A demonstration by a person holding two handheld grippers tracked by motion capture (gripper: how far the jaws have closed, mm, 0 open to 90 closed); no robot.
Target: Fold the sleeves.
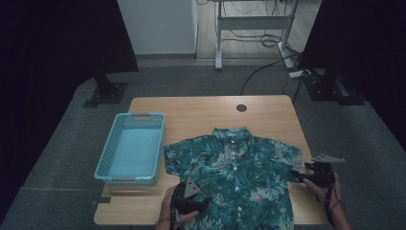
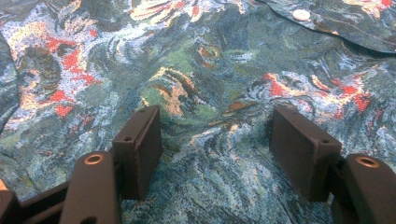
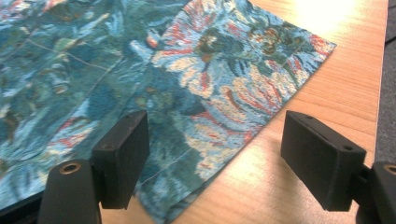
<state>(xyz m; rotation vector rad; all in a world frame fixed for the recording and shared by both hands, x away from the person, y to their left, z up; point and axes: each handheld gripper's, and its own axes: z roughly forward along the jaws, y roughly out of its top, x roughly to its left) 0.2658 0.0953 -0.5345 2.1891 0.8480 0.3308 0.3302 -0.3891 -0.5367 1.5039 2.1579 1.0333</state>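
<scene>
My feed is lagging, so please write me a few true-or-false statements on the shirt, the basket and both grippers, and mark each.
1. The shirt lies spread flat on the table. True.
2. The basket holds a folded shirt. False: the basket is empty and the shirt lies beside it on the table.
3. The left gripper is open over the shirt's fabric. True.
4. The right gripper is clamped on a sleeve. False: its jaws stand apart over the sleeve's edge, gripping nothing.
5. The shirt is plain white. False: it has a teal floral print.
</scene>
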